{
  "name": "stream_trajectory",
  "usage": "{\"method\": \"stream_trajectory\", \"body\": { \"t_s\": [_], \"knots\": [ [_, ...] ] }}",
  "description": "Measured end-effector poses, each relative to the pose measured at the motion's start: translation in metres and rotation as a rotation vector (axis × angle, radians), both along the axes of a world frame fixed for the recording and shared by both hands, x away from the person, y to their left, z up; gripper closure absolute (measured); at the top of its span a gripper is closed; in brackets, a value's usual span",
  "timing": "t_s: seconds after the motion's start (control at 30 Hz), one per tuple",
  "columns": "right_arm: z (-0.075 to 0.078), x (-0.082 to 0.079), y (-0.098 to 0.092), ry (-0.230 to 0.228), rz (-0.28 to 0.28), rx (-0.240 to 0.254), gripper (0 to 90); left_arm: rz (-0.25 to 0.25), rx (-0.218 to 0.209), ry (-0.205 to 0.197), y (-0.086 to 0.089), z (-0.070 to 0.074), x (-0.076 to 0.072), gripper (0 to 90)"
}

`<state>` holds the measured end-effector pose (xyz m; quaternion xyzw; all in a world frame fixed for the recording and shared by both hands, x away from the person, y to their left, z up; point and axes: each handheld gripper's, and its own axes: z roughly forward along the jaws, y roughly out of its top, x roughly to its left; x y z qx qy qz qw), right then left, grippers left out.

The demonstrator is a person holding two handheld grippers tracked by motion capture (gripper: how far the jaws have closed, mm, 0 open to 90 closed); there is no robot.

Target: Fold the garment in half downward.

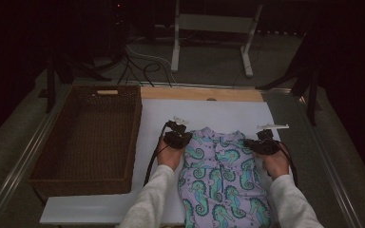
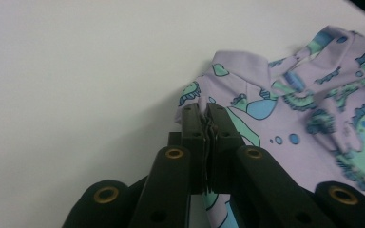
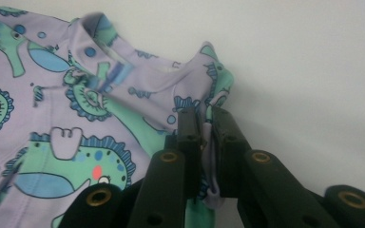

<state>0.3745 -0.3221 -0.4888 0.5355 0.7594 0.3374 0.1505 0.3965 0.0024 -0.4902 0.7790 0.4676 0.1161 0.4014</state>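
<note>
Garment (image 1: 223,178) lies lower centre on the white board (image 1: 147,128). Your left gripper (image 2: 204,111) and right gripper (image 3: 204,116) each pinch a shoulder. Lift both evenly, keeping cloth taut; basket (image 1: 43,161) sits left.

Lying on the white board (image 1: 123,204), right of the basket (image 1: 88,137): the garment (image 1: 223,183), with 2 grippers, left gripper (image 1: 177,137) and right gripper (image 1: 262,145), sitting at its far corners.

Dim, murky high view; brighter, softly blurred close-ups
</note>
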Motion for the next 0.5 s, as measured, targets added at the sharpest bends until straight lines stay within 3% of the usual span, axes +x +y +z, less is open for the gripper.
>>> {"method": "stream_trajectory", "body": {
  "t_s": [0.23,0.43,0.5],
  "knots": [
    [0.027,0.010,0.001,-0.077,-0.033,-0.006,84.2,0.000,-0.007,-0.044,-0.001,0.019,0.009,88.3],
    [0.032,0.013,-0.003,-0.108,-0.068,0.011,84.2,0.017,-0.028,-0.068,-0.003,0.032,0.017,88.4],
    [0.033,0.016,-0.009,-0.116,-0.093,0.039,84.2,0.025,-0.029,-0.072,-0.005,0.035,0.020,88.4]
  ]
}}
